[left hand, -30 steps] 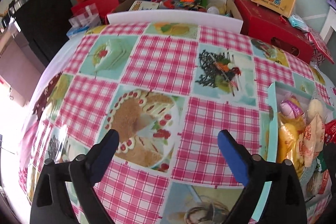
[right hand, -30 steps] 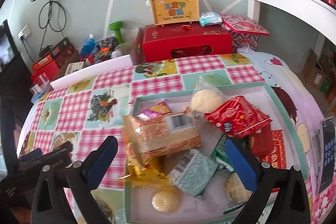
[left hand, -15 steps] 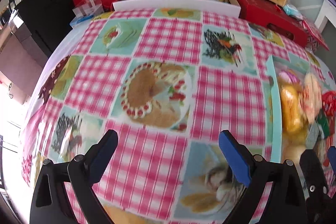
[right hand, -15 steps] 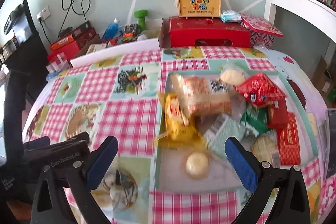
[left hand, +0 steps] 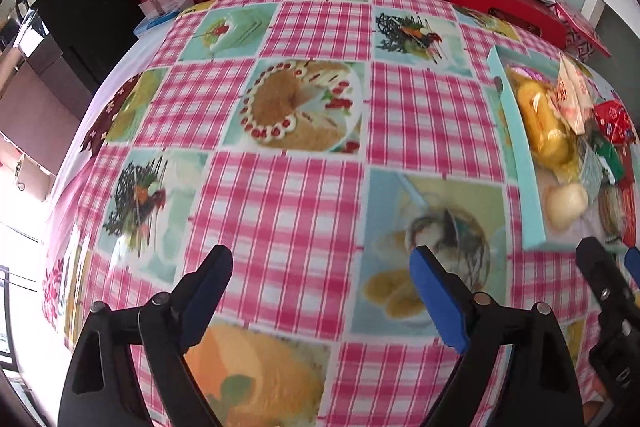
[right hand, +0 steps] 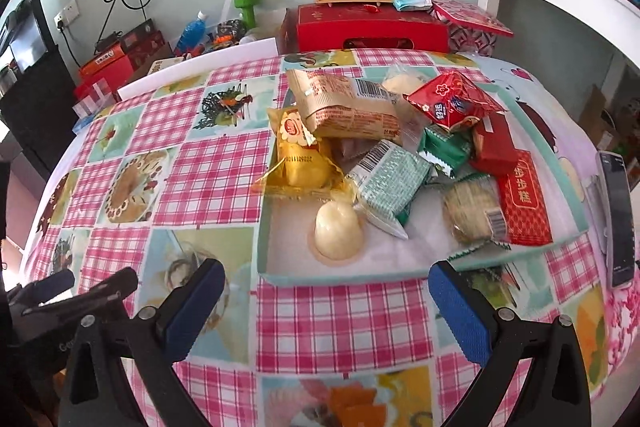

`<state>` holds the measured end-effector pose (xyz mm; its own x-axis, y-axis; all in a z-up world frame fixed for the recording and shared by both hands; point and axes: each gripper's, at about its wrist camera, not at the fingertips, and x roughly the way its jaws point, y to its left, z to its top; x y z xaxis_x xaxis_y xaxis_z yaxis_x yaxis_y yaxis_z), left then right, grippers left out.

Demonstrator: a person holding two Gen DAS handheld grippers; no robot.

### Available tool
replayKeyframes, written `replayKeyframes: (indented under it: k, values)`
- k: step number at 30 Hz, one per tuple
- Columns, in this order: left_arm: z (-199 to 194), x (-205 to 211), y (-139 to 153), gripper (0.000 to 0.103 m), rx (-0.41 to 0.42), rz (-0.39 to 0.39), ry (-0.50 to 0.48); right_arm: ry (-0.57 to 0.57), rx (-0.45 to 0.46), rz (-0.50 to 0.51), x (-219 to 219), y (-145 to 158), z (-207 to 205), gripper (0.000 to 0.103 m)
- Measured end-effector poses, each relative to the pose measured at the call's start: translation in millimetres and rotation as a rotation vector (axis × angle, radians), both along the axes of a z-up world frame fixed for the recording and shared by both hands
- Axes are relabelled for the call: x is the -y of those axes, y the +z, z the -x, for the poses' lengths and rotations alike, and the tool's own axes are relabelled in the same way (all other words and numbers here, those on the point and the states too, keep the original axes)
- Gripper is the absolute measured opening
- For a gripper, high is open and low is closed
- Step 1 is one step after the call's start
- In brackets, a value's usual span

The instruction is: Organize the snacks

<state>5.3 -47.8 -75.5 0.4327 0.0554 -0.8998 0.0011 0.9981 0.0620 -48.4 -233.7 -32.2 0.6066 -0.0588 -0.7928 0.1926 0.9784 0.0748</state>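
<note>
nothing looks sorted yet: the snacks (right hand: 384, 155) lie piled in the tray (right hand: 340, 277), both the left gripper (left hand: 320, 271) and the right gripper (right hand: 324, 287) spread wide, holding nothing.

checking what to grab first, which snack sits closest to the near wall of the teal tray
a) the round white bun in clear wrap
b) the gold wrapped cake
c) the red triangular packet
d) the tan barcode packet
a, since in the right wrist view the round white bun lies at the front of the teal tray, just behind its near wall, while the other snacks are piled farther back.
</note>
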Motion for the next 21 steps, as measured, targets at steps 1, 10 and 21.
replayKeyframes:
  k: [1, 10, 21]
  values:
    - [2.5, -0.6, -0.3, 0.091, 0.000, 0.000, 0.000, -0.001, -0.002, -0.001, -0.1, 0.0, 1.4, 0.103]
    - [9.5, -3.9, 5.0, 0.091, 0.017, 0.022, 0.011, 0.003, -0.004, -0.007, -0.5, 0.6, 4.3, 0.103]
    - [4.7, -3.3, 0.8, 0.091, 0.003, 0.031, 0.004, 0.011, -0.018, -0.021, -1.5, -3.1, 1.3, 0.103]
